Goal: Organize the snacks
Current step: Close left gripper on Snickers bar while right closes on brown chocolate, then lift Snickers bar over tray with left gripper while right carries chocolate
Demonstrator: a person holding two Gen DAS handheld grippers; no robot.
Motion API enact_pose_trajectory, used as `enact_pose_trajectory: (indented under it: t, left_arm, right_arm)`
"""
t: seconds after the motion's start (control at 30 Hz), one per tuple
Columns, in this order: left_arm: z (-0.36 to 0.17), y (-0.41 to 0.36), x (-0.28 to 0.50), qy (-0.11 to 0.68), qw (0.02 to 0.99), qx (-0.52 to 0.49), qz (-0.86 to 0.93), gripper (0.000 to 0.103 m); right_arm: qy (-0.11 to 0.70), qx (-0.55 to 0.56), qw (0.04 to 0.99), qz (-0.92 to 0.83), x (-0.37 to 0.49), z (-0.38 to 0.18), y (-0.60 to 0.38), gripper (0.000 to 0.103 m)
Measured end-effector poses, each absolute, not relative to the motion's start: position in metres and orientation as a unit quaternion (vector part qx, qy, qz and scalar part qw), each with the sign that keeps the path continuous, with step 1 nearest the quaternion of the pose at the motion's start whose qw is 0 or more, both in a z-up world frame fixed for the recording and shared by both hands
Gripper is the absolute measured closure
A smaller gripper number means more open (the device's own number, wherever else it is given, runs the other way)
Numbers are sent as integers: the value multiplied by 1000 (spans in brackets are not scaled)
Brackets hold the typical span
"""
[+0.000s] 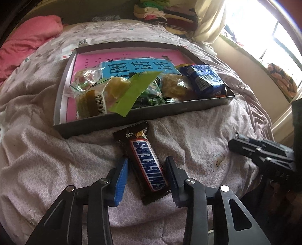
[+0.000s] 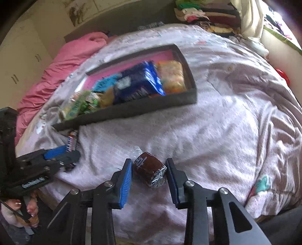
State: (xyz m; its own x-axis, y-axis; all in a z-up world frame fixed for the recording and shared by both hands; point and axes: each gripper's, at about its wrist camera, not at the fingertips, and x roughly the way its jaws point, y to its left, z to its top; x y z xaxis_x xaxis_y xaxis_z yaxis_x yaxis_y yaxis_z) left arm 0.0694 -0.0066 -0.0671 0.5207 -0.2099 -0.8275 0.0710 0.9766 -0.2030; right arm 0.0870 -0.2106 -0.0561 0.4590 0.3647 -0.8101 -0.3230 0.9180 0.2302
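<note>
A Snickers bar (image 1: 146,162) lies on the pale quilt (image 1: 56,165) just in front of a dark tray (image 1: 132,120). My left gripper (image 1: 147,159) straddles the bar, its pads against both long sides. In the right wrist view a small brown wrapped roll (image 2: 150,171) sits on the quilt, and my right gripper (image 2: 149,160) has a pad against each side of it. The tray (image 2: 132,109) holds a blue packet (image 1: 203,79), a green packet (image 1: 139,88) and clear-wrapped pastries. Each gripper also shows in the other's view: the right gripper (image 1: 260,150) and the left gripper (image 2: 64,154).
The quilt covers a bed, with a pink blanket (image 1: 28,43) at the far left. Folded clothes (image 1: 166,13) are stacked at the head, by a curtain and a bright window (image 1: 273,37). A person's hand (image 2: 30,211) shows at lower left in the right wrist view.
</note>
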Motion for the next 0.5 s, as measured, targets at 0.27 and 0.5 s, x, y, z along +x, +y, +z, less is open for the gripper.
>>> enact_pose_trajectory:
  t: [0.27, 0.5]
  left_arm:
    - [-55, 4, 62, 474, 871, -92, -84, 73]
    - [-22, 17, 48, 434, 891, -106, -81, 73]
  right_arm:
    - [420, -6, 875, 239, 81, -35, -192, 67]
    - [395, -22, 883, 254, 76, -25, -185, 67]
